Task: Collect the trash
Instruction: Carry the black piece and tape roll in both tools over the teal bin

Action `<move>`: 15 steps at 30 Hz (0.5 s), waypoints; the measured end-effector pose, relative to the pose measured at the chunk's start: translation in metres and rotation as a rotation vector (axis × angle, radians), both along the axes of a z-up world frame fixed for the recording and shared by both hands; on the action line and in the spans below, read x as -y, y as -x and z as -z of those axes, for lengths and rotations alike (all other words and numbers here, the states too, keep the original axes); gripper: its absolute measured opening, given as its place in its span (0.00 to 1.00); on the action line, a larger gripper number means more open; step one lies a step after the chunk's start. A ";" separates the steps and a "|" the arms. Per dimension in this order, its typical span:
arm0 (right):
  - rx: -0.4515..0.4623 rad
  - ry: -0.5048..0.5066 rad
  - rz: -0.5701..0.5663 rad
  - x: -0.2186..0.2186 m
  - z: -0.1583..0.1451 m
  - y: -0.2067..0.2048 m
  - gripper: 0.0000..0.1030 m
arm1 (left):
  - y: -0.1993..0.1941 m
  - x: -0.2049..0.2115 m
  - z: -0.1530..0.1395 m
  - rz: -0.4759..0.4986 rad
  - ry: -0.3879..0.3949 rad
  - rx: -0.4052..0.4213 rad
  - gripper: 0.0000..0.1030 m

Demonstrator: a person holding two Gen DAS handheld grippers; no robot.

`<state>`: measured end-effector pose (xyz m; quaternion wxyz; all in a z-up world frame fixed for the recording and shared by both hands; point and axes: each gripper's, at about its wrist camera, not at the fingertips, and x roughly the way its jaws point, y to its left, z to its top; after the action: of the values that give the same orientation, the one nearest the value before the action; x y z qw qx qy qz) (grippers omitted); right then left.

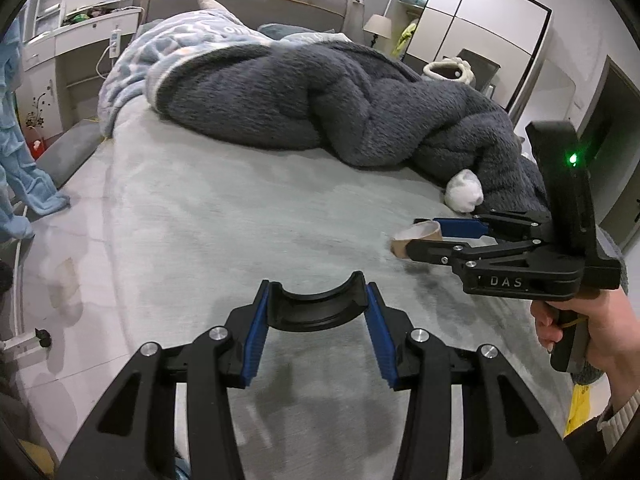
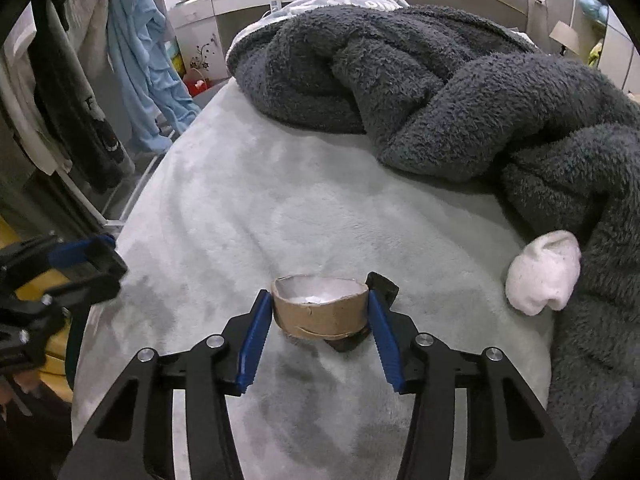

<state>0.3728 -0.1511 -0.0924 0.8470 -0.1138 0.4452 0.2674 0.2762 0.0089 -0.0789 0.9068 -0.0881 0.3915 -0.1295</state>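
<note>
A brown cardboard tube (image 2: 320, 312) lies on the pale grey bed sheet (image 2: 300, 208). My right gripper (image 2: 320, 310) has its blue pads against both sides of the tube; in the left wrist view the tube (image 1: 416, 236) shows at the tips of the right gripper (image 1: 414, 236). My left gripper (image 1: 316, 304) holds a black curved plastic piece (image 1: 316, 306) between its blue pads, low over the sheet. A white balled sock (image 2: 544, 272) lies by the blanket, also in the left wrist view (image 1: 464, 190).
A dark grey fluffy blanket (image 1: 340, 100) is piled across the far half of the bed, with a blue patterned quilt (image 1: 176, 44) behind it. Light blue clothes (image 2: 148, 60) hang left of the bed. A white desk (image 1: 80, 44) stands at the far left.
</note>
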 end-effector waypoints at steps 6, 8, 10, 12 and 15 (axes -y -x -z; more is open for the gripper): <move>0.026 -0.013 0.027 -0.004 -0.019 0.000 0.48 | 0.009 -0.023 -0.008 -0.031 0.003 0.011 0.47; 0.033 -0.020 0.034 -0.006 -0.024 0.000 0.48 | 0.011 -0.028 -0.010 -0.039 0.005 0.011 0.47; 0.043 -0.025 0.036 -0.008 -0.028 0.001 0.48 | 0.014 -0.034 -0.012 -0.046 -0.001 0.009 0.47; 0.059 -0.035 0.031 -0.012 -0.033 0.004 0.48 | 0.016 -0.039 -0.012 -0.050 -0.006 0.006 0.47; 0.089 -0.051 0.017 -0.021 -0.038 0.008 0.48 | 0.021 -0.047 -0.010 -0.055 -0.010 -0.012 0.47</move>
<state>0.3646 -0.1302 -0.0539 0.8709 -0.1000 0.4010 0.2660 0.2552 0.0556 -0.0692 0.9081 -0.0952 0.3949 -0.1018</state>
